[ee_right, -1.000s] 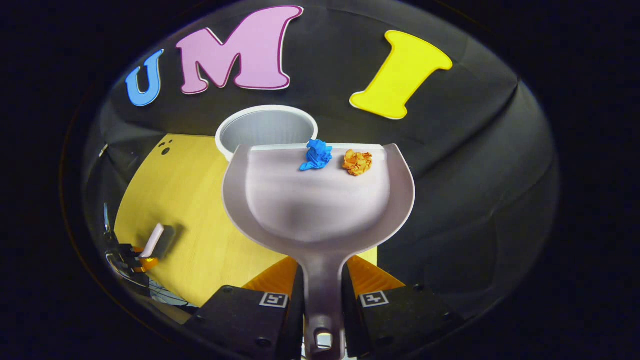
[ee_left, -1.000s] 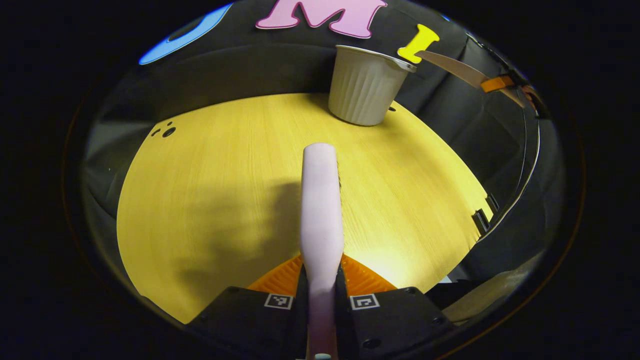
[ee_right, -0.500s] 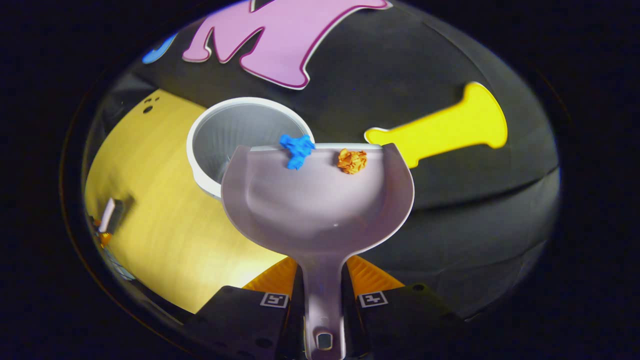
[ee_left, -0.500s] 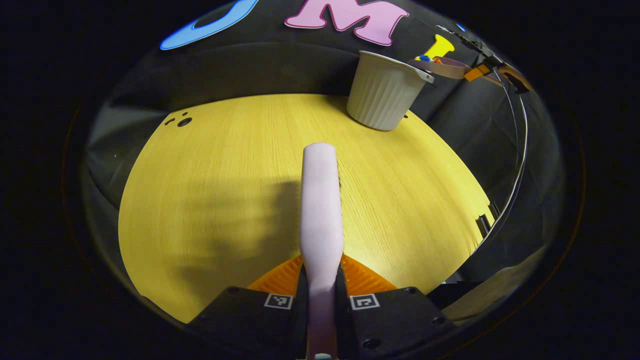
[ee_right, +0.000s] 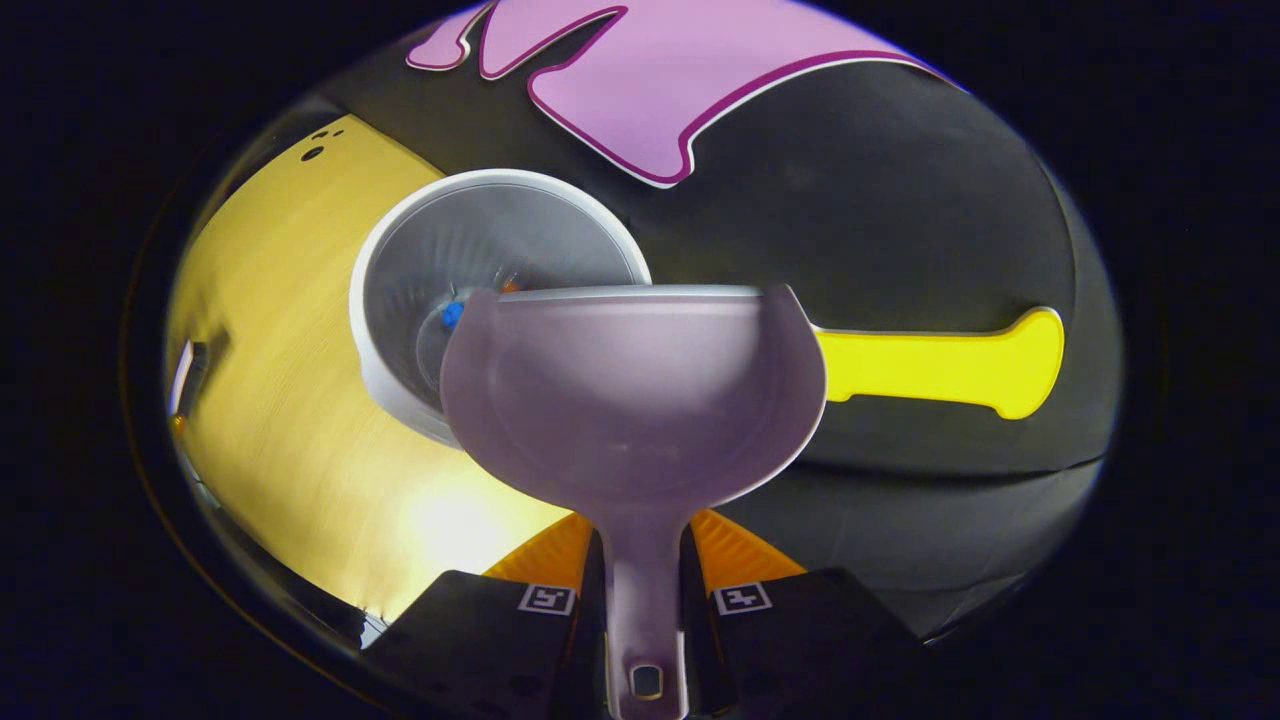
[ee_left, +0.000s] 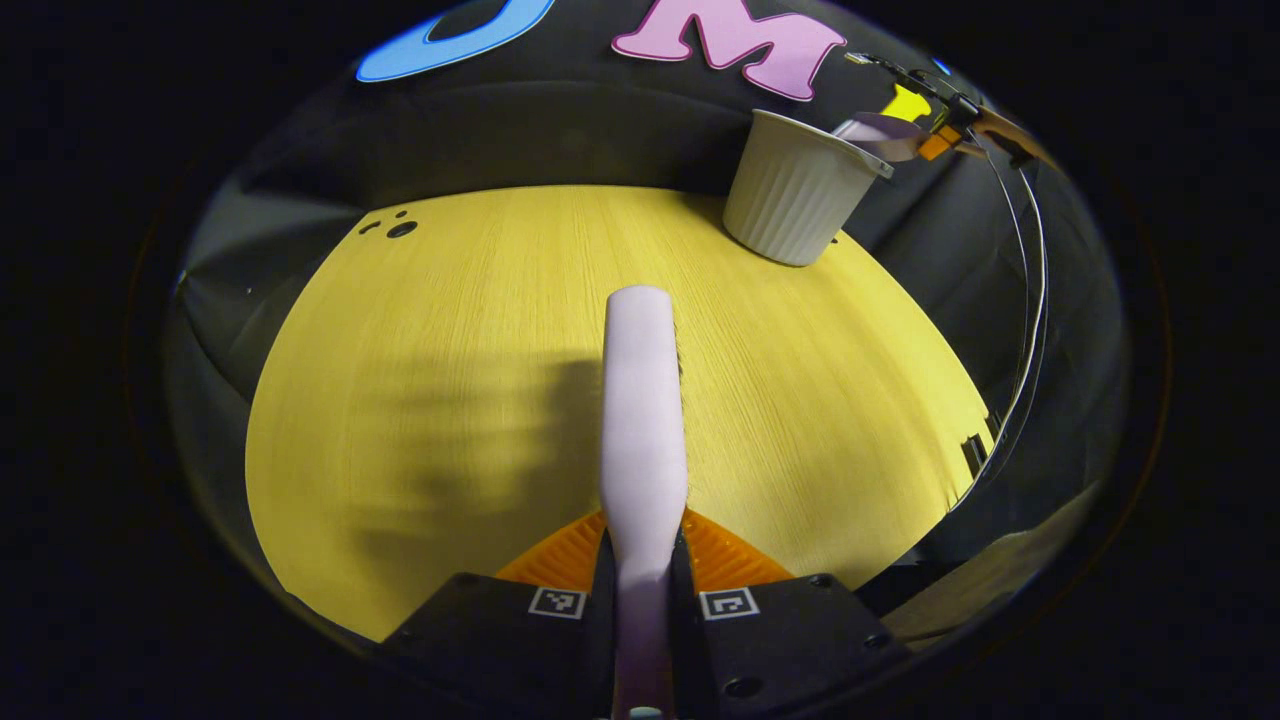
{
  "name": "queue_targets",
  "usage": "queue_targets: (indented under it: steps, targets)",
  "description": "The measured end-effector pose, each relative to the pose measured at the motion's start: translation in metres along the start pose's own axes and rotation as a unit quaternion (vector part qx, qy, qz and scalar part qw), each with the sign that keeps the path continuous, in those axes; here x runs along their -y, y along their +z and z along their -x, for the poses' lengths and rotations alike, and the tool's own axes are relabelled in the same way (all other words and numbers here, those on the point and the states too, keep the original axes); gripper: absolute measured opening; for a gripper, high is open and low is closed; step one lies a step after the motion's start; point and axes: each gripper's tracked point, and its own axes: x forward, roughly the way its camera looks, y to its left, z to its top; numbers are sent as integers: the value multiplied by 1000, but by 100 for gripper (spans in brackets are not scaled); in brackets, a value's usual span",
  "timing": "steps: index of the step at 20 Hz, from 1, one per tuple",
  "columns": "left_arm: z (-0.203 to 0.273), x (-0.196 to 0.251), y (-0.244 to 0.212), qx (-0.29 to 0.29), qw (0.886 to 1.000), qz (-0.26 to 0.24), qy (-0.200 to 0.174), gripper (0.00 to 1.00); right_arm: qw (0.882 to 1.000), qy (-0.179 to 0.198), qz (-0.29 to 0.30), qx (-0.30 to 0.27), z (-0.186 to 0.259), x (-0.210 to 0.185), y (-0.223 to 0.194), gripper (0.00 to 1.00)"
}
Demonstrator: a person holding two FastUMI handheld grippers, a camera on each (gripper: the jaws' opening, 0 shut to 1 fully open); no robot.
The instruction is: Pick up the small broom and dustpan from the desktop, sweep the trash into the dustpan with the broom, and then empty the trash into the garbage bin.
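My left gripper is shut on the handle of the small pale pink broom, held above the yellow desktop. My right gripper is shut on the handle of the pale dustpan, which tilts over the rim of the white ribbed garbage bin. Inside the bin lie a blue scrap and an orange scrap. In the left gripper view the bin stands at the desk's far right, with the dustpan tipped above its rim and the right gripper behind it.
The desktop ends at a black cloth wall behind the bin. Small dark holes mark its far left corner. A thin cable hangs down the right side, past the desk's right edge.
The dustpan tipped farther over the bin and the blue and orange scraps slid off it into the bin. The broom stayed held over the desk while the left gripper view shifted slightly.
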Motion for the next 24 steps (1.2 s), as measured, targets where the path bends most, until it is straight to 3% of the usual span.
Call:
queue_targets:
  steps: [1, 8, 13, 19, 24]
  targets:
    - [0, -1, 2, 1, 1000, -2, 1, 27, 1000, 0, 1, 2, 1, 0, 0, 32]
    - [1, 0, 11, 9, 1000, -16, 12, 27, 997, 33, -52, 49, 14, -3, -13, 35]
    - [2, 2, 16, 10, 999, -24, 20, 27, 975, 106, -153, 119, 48, -22, -35, 35]
    - [2, 6, 21, 10, 999, -38, 37, 27, 954, 165, -182, 172, 95, -84, -89, 35]
    - [-2, 11, 24, 9, 998, -44, 53, 27, 941, 226, -179, 175, 110, -179, -139, 35]
